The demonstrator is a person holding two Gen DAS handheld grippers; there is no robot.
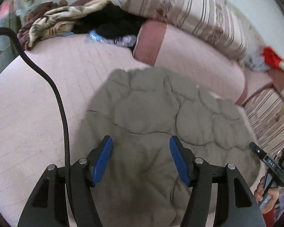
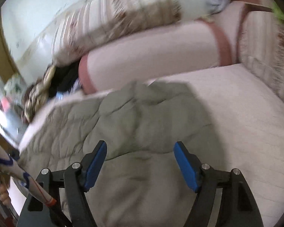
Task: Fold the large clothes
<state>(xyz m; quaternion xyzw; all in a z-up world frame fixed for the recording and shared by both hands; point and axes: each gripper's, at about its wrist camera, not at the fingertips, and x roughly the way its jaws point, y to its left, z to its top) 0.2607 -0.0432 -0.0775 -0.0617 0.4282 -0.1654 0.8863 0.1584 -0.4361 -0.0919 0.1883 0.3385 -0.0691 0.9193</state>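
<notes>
Room: bedroom, pink bedsheet [image 1: 37, 98] as work surface, w/ clutter at the far side.
Jacket: grey-green quilted jacket [image 1: 151, 113] lies on the sheet, near the bed edge, bunched in a rounded heap; in right view its upper part [image 2: 142, 104] is crumpled over itself.
Left gripper [image 1: 141, 158]: released, jaws wide apart, hovers above the jacket's near part, nothing between the blue pads [image 1: 102, 162].
Right gripper [image 2: 140, 167]: also released, jaws apart, over the jacket's near edge, holds nothing.
Around: long pink bolster [image 1: 189, 56] just behind the jacket; striped pillow [image 1: 189, 9] on top of it; brown patterned blanket [image 1: 53, 20] and dark clothes [image 1: 111, 24] well apart at far left; black cable [image 1: 53, 87] crosses the sheet.
Progress: prob. early-to-mid. Some layers seem laid over, but right view is blurred so I cannot say if it is a real fold.
Left to do: flatten, bring sides in, fold to a compact shape.
</notes>
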